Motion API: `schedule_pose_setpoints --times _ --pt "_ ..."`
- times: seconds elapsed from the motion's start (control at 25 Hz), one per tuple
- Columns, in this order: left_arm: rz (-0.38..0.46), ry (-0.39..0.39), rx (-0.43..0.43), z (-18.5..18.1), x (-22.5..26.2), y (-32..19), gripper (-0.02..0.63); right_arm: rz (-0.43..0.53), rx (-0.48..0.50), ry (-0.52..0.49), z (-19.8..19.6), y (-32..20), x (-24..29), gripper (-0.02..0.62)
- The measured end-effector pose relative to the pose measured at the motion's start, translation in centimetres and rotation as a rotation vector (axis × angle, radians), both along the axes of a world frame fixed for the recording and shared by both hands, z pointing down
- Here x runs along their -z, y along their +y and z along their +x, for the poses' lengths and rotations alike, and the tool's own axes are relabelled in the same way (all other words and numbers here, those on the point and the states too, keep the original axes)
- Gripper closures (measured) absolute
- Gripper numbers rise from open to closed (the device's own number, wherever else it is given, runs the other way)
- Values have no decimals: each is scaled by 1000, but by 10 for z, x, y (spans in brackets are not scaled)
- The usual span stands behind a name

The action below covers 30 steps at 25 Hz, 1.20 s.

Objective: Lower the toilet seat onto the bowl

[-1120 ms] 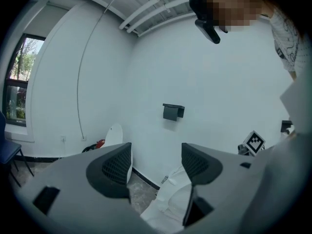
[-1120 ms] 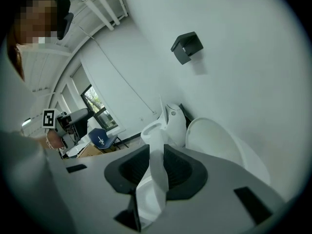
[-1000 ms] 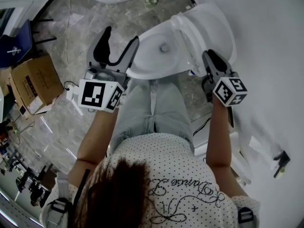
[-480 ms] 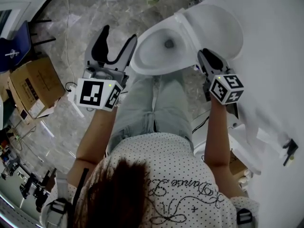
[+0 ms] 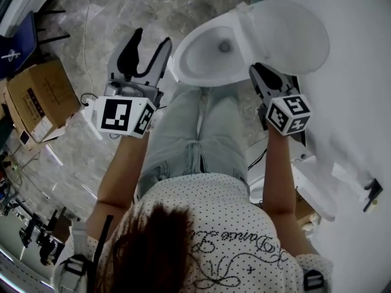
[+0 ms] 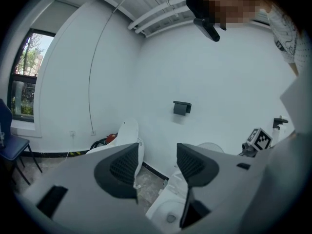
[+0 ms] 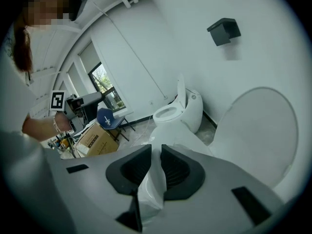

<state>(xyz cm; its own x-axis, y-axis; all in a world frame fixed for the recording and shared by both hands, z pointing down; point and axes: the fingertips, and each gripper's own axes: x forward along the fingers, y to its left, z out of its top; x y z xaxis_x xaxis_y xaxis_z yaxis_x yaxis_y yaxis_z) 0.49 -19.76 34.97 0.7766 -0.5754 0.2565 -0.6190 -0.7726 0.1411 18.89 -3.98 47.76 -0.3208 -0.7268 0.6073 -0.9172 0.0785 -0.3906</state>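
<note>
The floor (image 5: pixel 79 145) is grey stone and the walls are white. A cardboard box (image 5: pixel 40 99) sits on my left. The toilet seat (image 5: pixel 246 28) stands up against the lid (image 5: pixel 290 32), beside the bowl (image 5: pixel 204 57). My left gripper (image 5: pixel 151 38) is wide, closing on nothing. My right gripper (image 5: pixel 255 70) is narrow and closing at the bowl's rim. I cannot tell if it touches.
</note>
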Motion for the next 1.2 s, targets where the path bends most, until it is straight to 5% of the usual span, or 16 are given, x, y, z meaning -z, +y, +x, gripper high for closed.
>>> schedule_pose_setpoints --times 0.24,0.48,1.2 --pt "-33 -28 58 -41 -21 6 371 -5 55 40 -34 0 -14 517" --pt "-55 -43 106 -67 -35 13 376 -55 131 -1 -61 -4 -37 462" --pt "-97 -82 239 -126 -89 37 406 -141 353 -83 -145 -6 -107 446"
